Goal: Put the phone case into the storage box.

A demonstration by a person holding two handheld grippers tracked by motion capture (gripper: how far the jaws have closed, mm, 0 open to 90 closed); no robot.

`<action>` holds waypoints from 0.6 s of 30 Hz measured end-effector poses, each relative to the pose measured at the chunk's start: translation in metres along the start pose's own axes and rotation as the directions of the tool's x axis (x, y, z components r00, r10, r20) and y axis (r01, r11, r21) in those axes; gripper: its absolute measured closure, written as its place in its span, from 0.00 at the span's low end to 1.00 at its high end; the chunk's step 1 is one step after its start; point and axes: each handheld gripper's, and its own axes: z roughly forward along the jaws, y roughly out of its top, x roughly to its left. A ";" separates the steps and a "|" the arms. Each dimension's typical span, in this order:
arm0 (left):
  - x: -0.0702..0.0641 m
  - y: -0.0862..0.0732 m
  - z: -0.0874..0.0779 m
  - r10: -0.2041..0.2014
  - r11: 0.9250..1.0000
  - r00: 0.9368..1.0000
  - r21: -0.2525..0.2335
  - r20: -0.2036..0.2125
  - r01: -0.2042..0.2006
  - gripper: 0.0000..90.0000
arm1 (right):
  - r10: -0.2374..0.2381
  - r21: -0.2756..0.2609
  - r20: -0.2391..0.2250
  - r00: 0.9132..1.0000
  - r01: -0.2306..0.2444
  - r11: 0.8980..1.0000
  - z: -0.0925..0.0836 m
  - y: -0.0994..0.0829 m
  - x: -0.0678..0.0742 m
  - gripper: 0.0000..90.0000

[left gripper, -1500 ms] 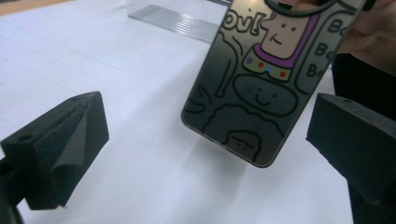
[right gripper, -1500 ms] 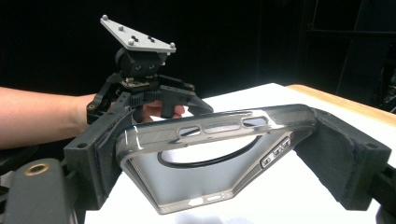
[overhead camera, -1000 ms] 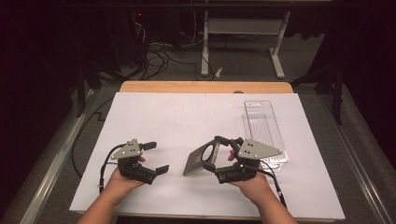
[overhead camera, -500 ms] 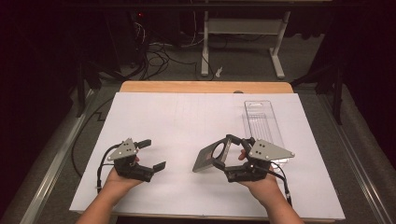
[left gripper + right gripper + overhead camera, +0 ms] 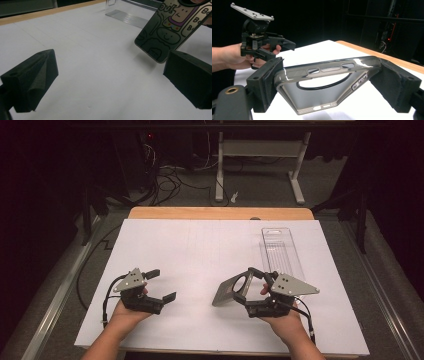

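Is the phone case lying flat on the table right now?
No, the right gripper clamps the phone case by its edges, tilted above the white table.

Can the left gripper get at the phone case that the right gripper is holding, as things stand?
Probably yes. The left gripper has its jaws open with nothing between them, and only bare white table lies between it and the phone case, which the right gripper holds tilted above the surface.
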 end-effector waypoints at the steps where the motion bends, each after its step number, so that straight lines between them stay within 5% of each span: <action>1: 0.000 0.000 0.000 -0.004 1.000 1.000 0.000 0.002 0.004 0.01 | -0.003 0.001 0.004 1.000 0.003 1.000 -0.001 -0.001 -0.001 0.16; 18: 0.006 0.003 -0.002 -0.024 0.999 0.999 -0.036 -0.036 0.023 0.01 | 0.007 0.003 0.075 0.997 -0.007 1.000 -0.014 -0.008 -0.011 0.16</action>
